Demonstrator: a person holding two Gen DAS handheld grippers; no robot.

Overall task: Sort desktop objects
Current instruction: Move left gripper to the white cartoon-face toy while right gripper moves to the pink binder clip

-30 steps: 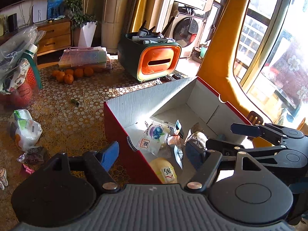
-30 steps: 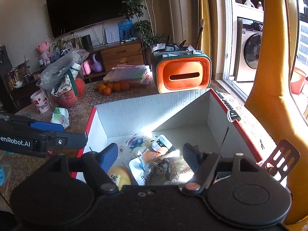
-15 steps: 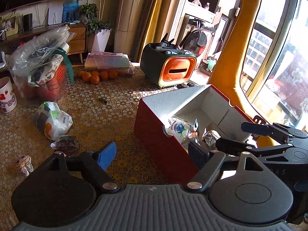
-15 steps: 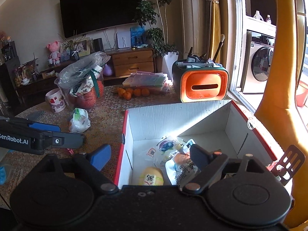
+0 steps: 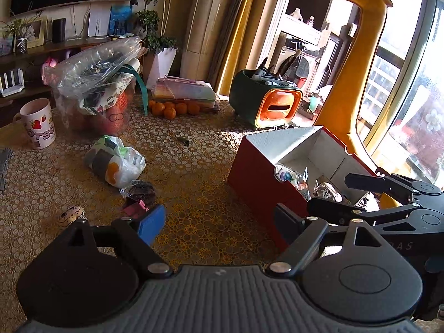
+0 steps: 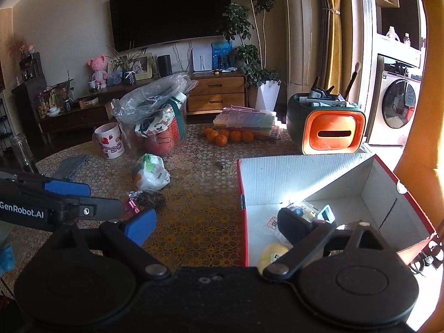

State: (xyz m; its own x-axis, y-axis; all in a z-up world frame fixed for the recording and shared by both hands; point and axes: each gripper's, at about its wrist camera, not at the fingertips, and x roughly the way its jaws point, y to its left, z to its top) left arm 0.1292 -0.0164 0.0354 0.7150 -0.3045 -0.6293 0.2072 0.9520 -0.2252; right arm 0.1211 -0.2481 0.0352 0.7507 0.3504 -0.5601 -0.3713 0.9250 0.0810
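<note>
A red box with white inside (image 5: pixel 255 174) (image 6: pixel 305 177) stands on the patterned table and holds several snack packets (image 5: pixel 288 176) (image 6: pixel 273 252). Left of it lie a white plastic bag (image 5: pixel 116 163) (image 6: pixel 151 172), a dark wrapped packet (image 5: pixel 140 190) (image 6: pixel 149 198), a pink clip (image 5: pixel 134 208) and a small cream figure (image 5: pixel 70 213). My left gripper (image 5: pixel 219 226) is open and empty, above the table left of the box. My right gripper (image 6: pixel 217 223) is open and empty over the box's near left corner; it also shows in the left wrist view (image 5: pixel 388 194).
A strawberry mug (image 5: pixel 37 123) (image 6: pixel 109 141), a clear bag of goods (image 5: pixel 100 88) (image 6: pixel 155 113), several oranges (image 5: pixel 172 109) (image 6: pixel 227 136), a stack of flat cases (image 5: pixel 184 93) and a green-orange organizer (image 5: pixel 267 105) (image 6: pixel 327 125) stand at the back. A yellow giraffe (image 5: pixel 358 63) stands right.
Both grippers have pulled back and to the left from over the box. More of the table left of the box has come into view. Both stay open and empty.
</note>
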